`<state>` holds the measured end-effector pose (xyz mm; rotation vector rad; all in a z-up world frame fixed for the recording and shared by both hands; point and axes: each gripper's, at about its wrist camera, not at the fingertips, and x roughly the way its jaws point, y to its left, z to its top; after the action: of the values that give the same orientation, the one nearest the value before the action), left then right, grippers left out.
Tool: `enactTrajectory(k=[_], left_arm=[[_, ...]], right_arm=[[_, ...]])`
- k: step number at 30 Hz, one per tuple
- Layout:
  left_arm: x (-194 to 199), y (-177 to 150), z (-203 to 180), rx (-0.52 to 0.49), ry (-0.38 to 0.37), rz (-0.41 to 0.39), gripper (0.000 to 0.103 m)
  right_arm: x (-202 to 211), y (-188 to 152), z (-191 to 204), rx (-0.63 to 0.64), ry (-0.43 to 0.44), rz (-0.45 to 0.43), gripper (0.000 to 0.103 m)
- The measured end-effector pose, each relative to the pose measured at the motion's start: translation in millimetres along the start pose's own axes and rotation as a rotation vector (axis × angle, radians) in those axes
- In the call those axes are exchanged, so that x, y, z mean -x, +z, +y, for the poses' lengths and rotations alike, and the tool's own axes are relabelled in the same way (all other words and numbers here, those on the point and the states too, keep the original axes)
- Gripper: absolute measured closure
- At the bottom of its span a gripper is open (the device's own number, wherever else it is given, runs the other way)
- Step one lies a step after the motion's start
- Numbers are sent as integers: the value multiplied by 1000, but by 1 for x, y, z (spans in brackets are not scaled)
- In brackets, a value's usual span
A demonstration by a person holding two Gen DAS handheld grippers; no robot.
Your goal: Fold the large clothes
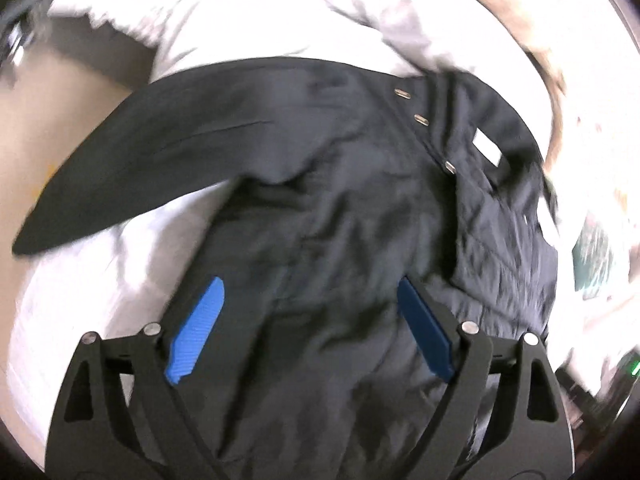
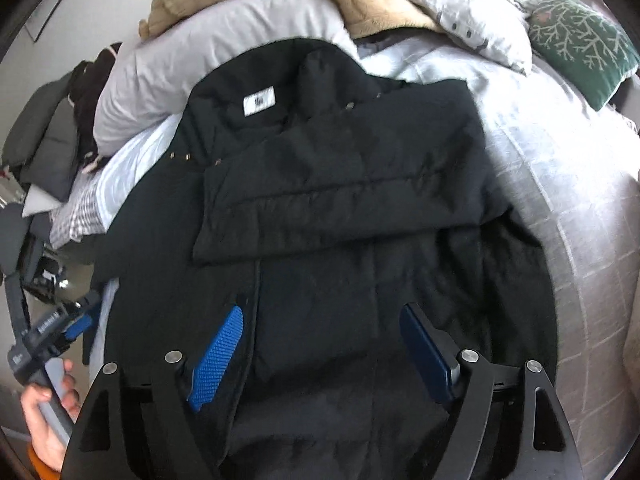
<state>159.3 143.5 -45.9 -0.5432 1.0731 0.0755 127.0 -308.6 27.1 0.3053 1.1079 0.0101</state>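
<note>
Covering the bed across the frame's centre, the black jacket lies flat with one sleeve already folded over its chest; the other sleeve, left in the left-wrist view, looks unfolded. Both the left hand-held gripper and right hand-held gripper hover spread, holding nothing.

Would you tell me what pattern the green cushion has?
White branching lines on the green cushion, clearest in the right wrist view.
</note>
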Motion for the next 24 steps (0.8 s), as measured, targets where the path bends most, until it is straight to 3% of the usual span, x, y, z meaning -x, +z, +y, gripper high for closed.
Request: enactTrajectory(k=[7, 14, 17, 20, 22, 24], left_arm=[[-19, 12, 86, 423, -169, -7, 14], [-40, 20, 120, 626, -242, -147, 17], [-55, 18, 147, 780, -289, -189, 31], [-56, 17, 169, 868, -314, -270, 57], [-49, 23, 176, 860, -307, -306, 75], [-32, 33, 174, 793, -287, -367, 82]], right_arm=[[-19, 1, -2, -37, -16, 26, 20], [-24, -1, -8, -69, -15, 39, 20], [-26, -1, -9, -72, -20, 47, 20], [-27, -2, -10, -78, -11, 52, 20], [-27, -3, -10, -80, -10, 51, 20], [-26, -3, -12, -80, -13, 49, 20]])
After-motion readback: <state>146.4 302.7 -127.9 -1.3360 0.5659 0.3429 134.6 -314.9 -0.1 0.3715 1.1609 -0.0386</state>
